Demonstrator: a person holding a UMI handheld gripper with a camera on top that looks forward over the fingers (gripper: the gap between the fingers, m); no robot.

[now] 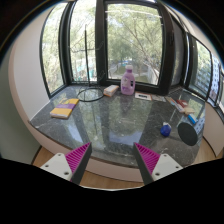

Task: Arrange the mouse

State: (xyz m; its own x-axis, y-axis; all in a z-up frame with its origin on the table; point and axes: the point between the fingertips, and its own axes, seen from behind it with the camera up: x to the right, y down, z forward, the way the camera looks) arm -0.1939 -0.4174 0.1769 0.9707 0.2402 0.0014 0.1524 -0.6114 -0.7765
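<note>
From where I stood, the gripper hung above the near edge of a dark, glossy stone-topped table, its two fingers spread wide with nothing between them. The magenta ribbed pads faced each other across bare tabletop.

Going from the left, a small stack of flat things, yellow and pink sponges or pads as far as I could tell, lay well beyond the left finger near the table's far left side. Their exact kind was hard to make out. Further along, a pale flat object sat by the window next to a pink plastic bottle with a white cap, which stood upright at the back of the table. A label showed on the bottle but none of its writing could be read. Just to the right of it lay a thin pale strip-like item that I could not identify.

On the right side, a small blue rounded object rested on the table, beyond the right finger and well apart from it; it might have been the mouse, though I could not be sure. Near it a dark round disc-shaped thing and some blue and white clutter crowded the table's right edge, partly cut off. Tall dark-framed windows with green trees behind them wrapped around the back.
</note>
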